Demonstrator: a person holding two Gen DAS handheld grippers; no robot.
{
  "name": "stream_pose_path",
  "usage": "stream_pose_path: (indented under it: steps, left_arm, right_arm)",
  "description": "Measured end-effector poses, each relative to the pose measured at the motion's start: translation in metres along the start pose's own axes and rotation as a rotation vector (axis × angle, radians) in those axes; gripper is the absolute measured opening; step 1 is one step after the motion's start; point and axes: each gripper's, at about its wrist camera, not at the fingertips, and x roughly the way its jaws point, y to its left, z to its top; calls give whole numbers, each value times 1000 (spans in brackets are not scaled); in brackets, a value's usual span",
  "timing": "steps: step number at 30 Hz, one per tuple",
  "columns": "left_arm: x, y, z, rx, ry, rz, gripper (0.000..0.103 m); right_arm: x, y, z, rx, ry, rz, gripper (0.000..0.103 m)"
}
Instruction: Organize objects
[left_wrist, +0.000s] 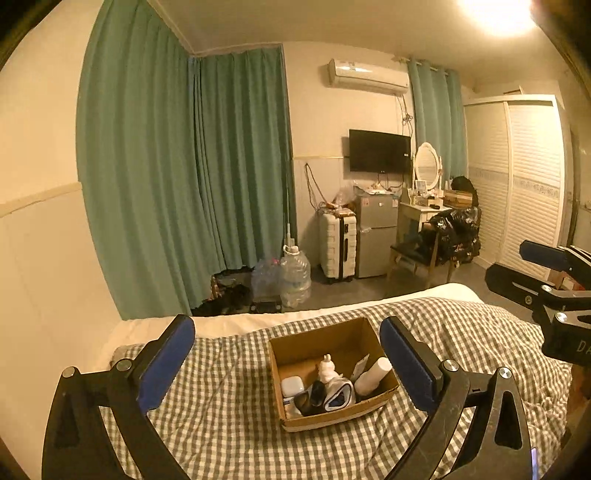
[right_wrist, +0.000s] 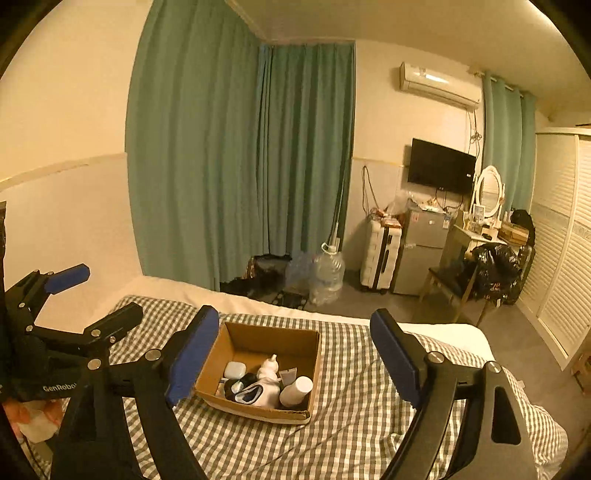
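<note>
An open cardboard box (left_wrist: 293, 345) sits on the checked bedcover. It also shows in the right wrist view (right_wrist: 236, 341). Inside lie a white bottle (left_wrist: 373, 374), a white figurine (left_wrist: 328, 369), a white case (left_wrist: 291, 386), a dark item and a pale pouch. My left gripper (left_wrist: 290, 363) is open and empty, held above the bed in front of the box. My right gripper (right_wrist: 291, 363) is open and empty, also in front of the box. Each gripper shows at the edge of the other's view, the right one in the left wrist view (left_wrist: 546, 273) and the left one in the right wrist view (right_wrist: 92, 299).
The checked bedcover (left_wrist: 229, 406) spreads around the box; the bed's far edge is just behind it. Beyond are green curtains (left_wrist: 184, 177), water jugs (left_wrist: 293, 277), a white suitcase (left_wrist: 338, 245), a small fridge (left_wrist: 376, 232), a chair with black bags (left_wrist: 452, 234) and a wardrobe (left_wrist: 517, 177).
</note>
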Motion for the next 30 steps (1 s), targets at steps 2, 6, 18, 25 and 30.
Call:
stream_pose_path:
  steps: [2,6,18,25,30]
  left_arm:
    - [-11,3,-3,-7,-11,3,103]
    - [-23,6,-15,-52,-11,-5,103]
    - [-50,10,-92,-180,-66,74,103]
    - [-22,7,-153,-151,-40,86,103]
    - [-5,-2,-191,-137,30,92,103]
  right_arm:
    - [-13,-1,-5,-9,-7,2,89]
    - [-29,2,-18,-20,-49,-7,90]
    - [-13,6,-113,118,-38,73,91]
    - [-1,3,-168,173,-38,63,91]
    - [7,12,-202,114,-46,37,91]
